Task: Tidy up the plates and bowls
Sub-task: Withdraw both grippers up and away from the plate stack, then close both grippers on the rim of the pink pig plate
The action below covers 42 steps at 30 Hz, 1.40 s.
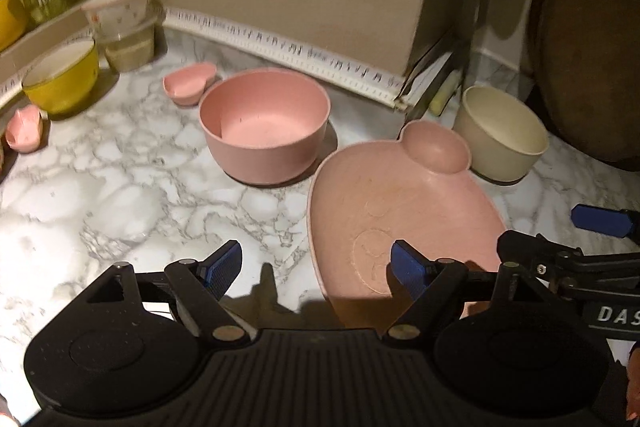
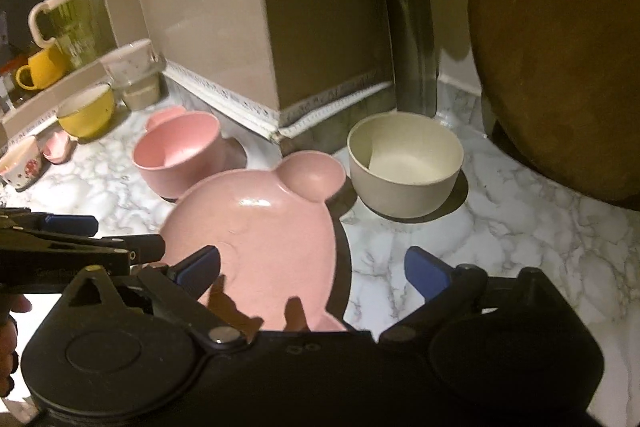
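Left wrist view shows the left hand-held gripper [image 1: 318,269] spread wide and holding nothing, its right blue pad hanging over the near end of the pink bear-shaped plastic plate with round ears [image 1: 400,211], which lies on the white marble-patterned table [image 1: 120,187] in the lower right of the frame. The plate's long axis runs from the bottom centre up toward the ear at the upper right, so its near rim sits just ahead and to the right of this gripper. In the right wrist view the right hand-held gripper [image 2: 312,267] is likewise wide open and empty, with the plate's near rim between its pads, toward the left one; this gripper looks the better lined up, and I judge it the nearer one for a grasp on the rim.

Counted: one pink plate; one deep pink round bowl [image 1: 264,125] behind it at centre; one cream round bowl [image 1: 500,133] to the right, just beside the plate's ear; one yellow bowl [image 1: 62,81] at the left; two small pink dishes [image 1: 188,87] at left, one behind the pink bowl, one at the edge of the frame; a white patterned bowl stacked on a clear container [image 1: 120,11] in the upper left
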{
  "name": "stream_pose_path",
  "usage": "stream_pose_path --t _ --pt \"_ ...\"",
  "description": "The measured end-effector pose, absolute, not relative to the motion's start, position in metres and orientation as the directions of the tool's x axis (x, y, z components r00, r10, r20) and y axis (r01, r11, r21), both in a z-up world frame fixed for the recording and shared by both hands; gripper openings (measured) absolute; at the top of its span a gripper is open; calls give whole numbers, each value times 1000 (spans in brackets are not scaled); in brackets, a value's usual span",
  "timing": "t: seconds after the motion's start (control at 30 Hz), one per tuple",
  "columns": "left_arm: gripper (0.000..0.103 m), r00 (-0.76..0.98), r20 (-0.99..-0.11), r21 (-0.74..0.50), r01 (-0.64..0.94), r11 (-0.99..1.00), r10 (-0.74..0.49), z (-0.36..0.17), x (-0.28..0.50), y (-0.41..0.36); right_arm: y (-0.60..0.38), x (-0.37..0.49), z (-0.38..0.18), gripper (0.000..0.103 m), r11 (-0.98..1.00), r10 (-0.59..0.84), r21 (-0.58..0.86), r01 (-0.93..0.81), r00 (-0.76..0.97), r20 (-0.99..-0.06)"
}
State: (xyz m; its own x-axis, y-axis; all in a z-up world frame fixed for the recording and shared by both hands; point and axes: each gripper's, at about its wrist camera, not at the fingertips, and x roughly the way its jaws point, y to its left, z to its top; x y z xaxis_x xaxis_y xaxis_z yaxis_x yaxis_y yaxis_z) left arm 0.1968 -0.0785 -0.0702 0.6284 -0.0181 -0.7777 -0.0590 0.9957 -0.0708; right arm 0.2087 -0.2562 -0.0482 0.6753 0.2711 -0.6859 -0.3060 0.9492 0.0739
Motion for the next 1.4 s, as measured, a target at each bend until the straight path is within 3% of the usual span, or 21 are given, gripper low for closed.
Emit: stream_pose_path --t 0.33,0.4,0.57,0.8,1.0,1.4 --pt "81 581 -814 -90 -79 993 -27 -89 219 -85 -260 246 -75 62 941 309 154 -300 580 -754" --pt "75 578 -816 -84 -75 994 -26 -90 220 -87 -260 251 -78 51 938 318 168 -302 564 -762" --pt "54 552 -834 -100 -100 990 -29 -95 225 -84 -258 255 -80 43 934 322 165 -315 552 -769" --pt "30 535 -844 -124 -117 985 -42 -98 223 -84 -257 257 -82 20 933 322 163 -321 544 -775" --pt "17 536 -844 -122 -154 980 -21 -98 221 -81 -259 256 -82 10 937 310 152 -314 549 -776" --pt "15 553 -832 -121 -130 984 -30 -86 210 -85 -261 244 -78 6 944 274 106 -313 562 -780"
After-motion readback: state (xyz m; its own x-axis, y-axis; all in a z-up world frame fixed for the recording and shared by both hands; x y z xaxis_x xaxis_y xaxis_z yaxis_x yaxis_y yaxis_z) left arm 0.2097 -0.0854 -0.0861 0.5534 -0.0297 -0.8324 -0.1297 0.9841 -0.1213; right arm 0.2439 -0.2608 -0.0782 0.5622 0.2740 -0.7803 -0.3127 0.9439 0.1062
